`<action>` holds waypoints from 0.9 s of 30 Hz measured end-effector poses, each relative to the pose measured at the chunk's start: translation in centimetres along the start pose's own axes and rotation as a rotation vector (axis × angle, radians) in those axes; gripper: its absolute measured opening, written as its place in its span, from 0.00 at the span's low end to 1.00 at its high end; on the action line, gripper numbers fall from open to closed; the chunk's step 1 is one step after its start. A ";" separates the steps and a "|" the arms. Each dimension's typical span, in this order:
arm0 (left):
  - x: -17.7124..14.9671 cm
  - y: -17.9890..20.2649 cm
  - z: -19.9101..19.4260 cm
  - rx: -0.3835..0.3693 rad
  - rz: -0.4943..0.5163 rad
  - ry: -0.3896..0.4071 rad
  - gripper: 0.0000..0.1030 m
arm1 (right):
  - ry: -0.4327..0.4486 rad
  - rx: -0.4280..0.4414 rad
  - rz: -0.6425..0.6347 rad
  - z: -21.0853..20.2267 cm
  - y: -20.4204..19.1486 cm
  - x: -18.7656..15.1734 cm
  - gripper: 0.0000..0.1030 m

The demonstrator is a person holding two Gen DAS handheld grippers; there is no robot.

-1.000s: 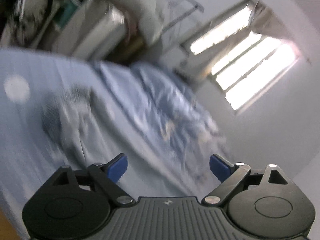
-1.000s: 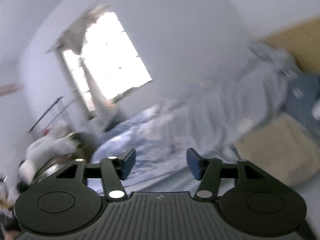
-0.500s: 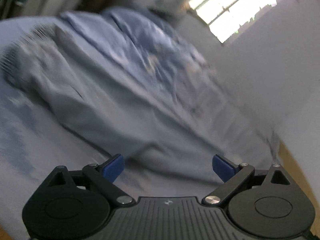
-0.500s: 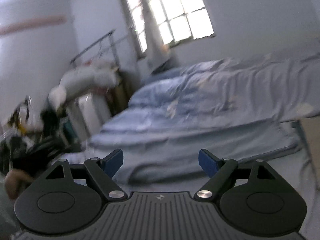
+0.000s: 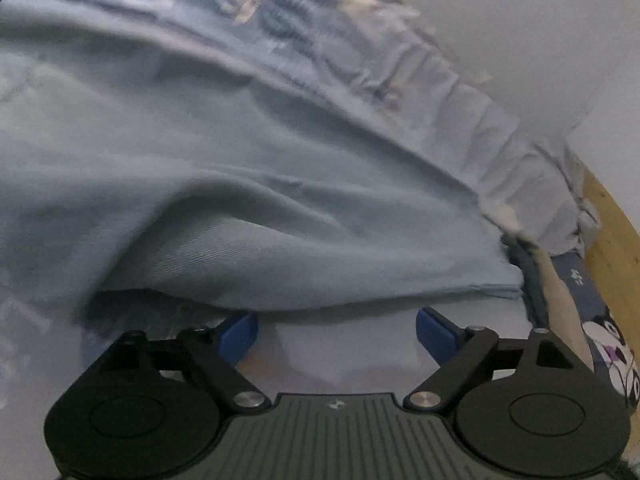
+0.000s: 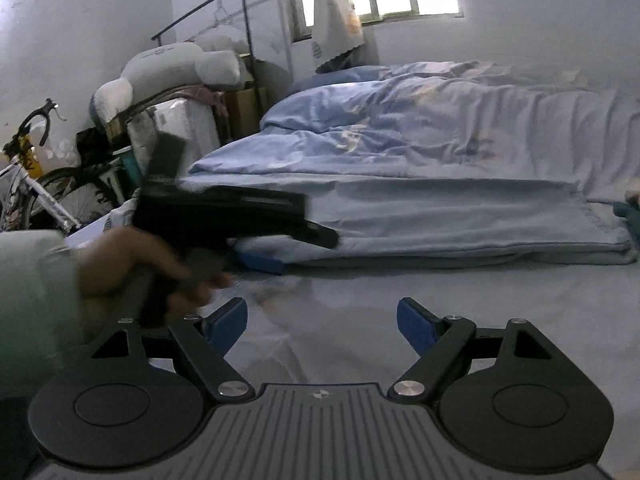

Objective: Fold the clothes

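Note:
A light blue garment (image 6: pixel 460 220) lies flat on the bed sheet (image 6: pixel 400 292), folded in layers with its near edge toward me. In the left wrist view the garment (image 5: pixel 280 220) fills the frame and its near edge rises in a hump just beyond the fingertips. My left gripper (image 5: pixel 336 330) is open and empty, right at that edge. It also shows in the right wrist view (image 6: pixel 280 248), held in a hand at the garment's left end. My right gripper (image 6: pixel 320 320) is open and empty above the sheet, short of the garment.
A crumpled blue duvet (image 6: pixel 420 128) lies behind the garment. A pillow with a cartoon print (image 5: pixel 600 340) and a wooden headboard (image 5: pixel 616 240) are at the right. A bicycle (image 6: pixel 32 184), stacked boxes and a clothes rail (image 6: pixel 208 4) stand left of the bed.
Both grippers swung down from pointing at the window and walls to the bed. The left one has closed in on the garment's near edge. Both stay open.

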State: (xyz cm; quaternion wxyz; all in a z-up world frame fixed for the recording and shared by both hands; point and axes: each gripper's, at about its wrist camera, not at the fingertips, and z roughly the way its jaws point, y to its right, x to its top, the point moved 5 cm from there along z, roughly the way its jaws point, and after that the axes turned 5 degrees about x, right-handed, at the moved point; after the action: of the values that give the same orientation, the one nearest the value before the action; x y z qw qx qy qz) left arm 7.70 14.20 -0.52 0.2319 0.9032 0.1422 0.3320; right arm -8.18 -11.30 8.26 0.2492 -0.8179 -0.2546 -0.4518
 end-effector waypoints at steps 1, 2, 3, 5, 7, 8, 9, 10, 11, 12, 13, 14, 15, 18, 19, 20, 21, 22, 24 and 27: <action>0.4 0.1 -0.1 -0.001 -0.002 0.017 0.76 | -0.003 0.007 -0.005 0.2 0.1 -0.3 0.82; 0.8 0.1 -0.3 -0.002 -0.004 0.033 0.74 | -0.010 0.011 -0.013 0.9 0.1 -0.5 0.82; 1.3 0.2 -0.5 -0.007 -0.008 0.054 0.74 | -0.021 0.016 -0.022 1.7 0.2 -0.6 0.82; 2.8 0.1 -1.7 -0.042 -0.026 0.114 0.74 | -0.045 0.031 -0.040 3.2 0.1 -0.8 0.82; 4.1 0.0 -2.5 -0.067 -0.051 0.154 0.74 | -0.061 0.072 -0.053 4.8 0.1 -0.8 0.82; 4.6 -0.2 -2.8 -0.073 -0.060 0.167 0.74 | -0.068 0.095 -0.058 5.7 0.1 -0.8 0.82; 5.1 -0.3 -3.0 -0.078 -0.069 0.178 0.74 | -0.076 0.118 -0.064 6.8 0.0 -0.7 0.82; 5.4 -0.3 -3.1 -0.080 -0.073 0.184 0.74 | -0.082 0.140 -0.074 7.8 0.0 -0.6 0.82; 5.7 -0.3 -3.2 -0.081 -0.078 0.187 0.74 | -0.083 0.160 -0.085 8.8 -0.1 -0.4 0.82; 5.9 -0.3 -3.2 -0.083 -0.085 0.181 0.74 | -0.081 0.180 -0.093 9.8 -0.1 -0.2 0.82; 6.0 -0.4 -3.2 -0.086 -0.093 0.171 0.73 | -0.081 0.200 -0.101 10.8 -0.2 0.0 0.82; 6.1 -0.5 -3.2 -0.093 -0.101 0.164 0.73 | -0.077 0.216 -0.117 11.9 -0.2 0.3 0.82; 6.3 -0.6 -3.2 -0.104 -0.110 0.155 0.73 | -0.066 0.229 -0.141 12.8 -0.2 0.6 0.82; 6.3 -1.2 -3.4 -0.139 -0.124 0.111 0.74 | -0.027 0.279 -0.210 15.5 -0.5 1.5 0.82; 6.3 -1.4 -3.4 -0.148 -0.123 0.096 0.74 | -0.018 0.297 -0.226 16.4 -0.6 1.8 0.82; 6.4 -1.6 -3.4 -0.154 -0.125 0.087 0.74 | -0.017 0.320 -0.242 17.2 -0.8 2.0 0.82; 6.5 -1.9 -3.4 -0.166 -0.133 0.083 0.74 | -0.021 0.344 -0.259 18.2 -1.0 2.2 0.82; 6.5 -2.1 -3.4 -0.178 -0.144 0.079 0.74 | -0.024 0.368 -0.271 19.2 -1.1 2.3 0.82; 6.6 -2.3 -3.5 -0.193 -0.162 0.074 0.74 | -0.032 0.396 -0.286 20.8 -1.3 2.3 0.82; 6.8 -2.5 -3.7 -0.206 -0.164 0.073 0.74 | -0.051 0.436 -0.307 22.8 -1.7 2.6 0.82</action>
State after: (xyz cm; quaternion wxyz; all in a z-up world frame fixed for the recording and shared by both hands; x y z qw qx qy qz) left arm 9.98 20.35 4.33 0.3443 0.8473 0.1891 0.3574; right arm 5.85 4.99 0.12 0.3414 -0.7078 -0.4732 -0.3982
